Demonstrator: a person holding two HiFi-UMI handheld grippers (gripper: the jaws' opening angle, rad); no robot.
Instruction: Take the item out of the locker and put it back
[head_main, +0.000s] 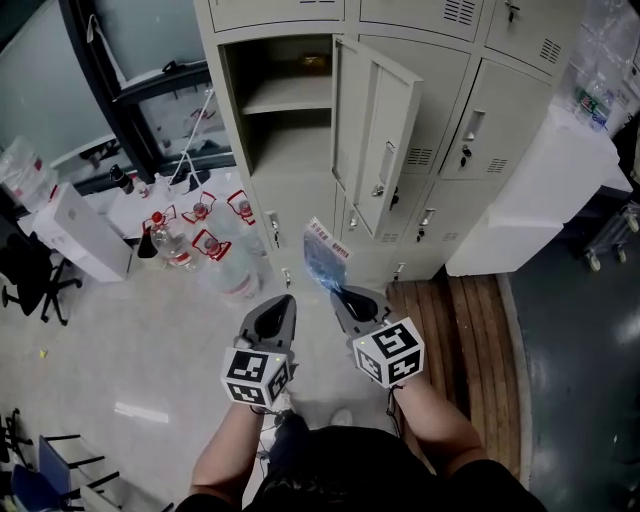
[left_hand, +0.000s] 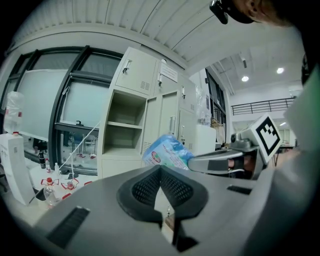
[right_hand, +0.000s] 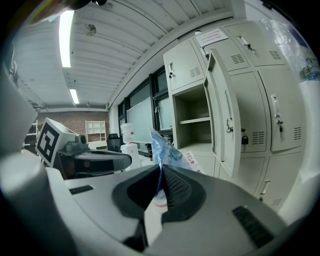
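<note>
The right hand-held gripper (head_main: 340, 292) has its jaws closed narrow on the lower edge of a blue packet (head_main: 324, 256), a crinkled plastic bag with a white printed label. In the right gripper view the packet's thin edge runs down between the two dark pads (right_hand: 175, 187), and the rest of the bag stands up above the jaw tips. The packet is outside the locker (head_main: 300, 190), held in the air in front of it, near the lower edge of the open door (head_main: 376, 145).

The left hand-held gripper (head_main: 284, 303) hangs just beside the right one, at its left in the head view. Its jaws are together, with nothing between them.

The locker's open compartment has a shelf (head_main: 288, 104) across its upper part. On the floor (head_main: 130, 340) to the left of the locker stand several clear water bottles (head_main: 205, 245) with red caps.
</note>
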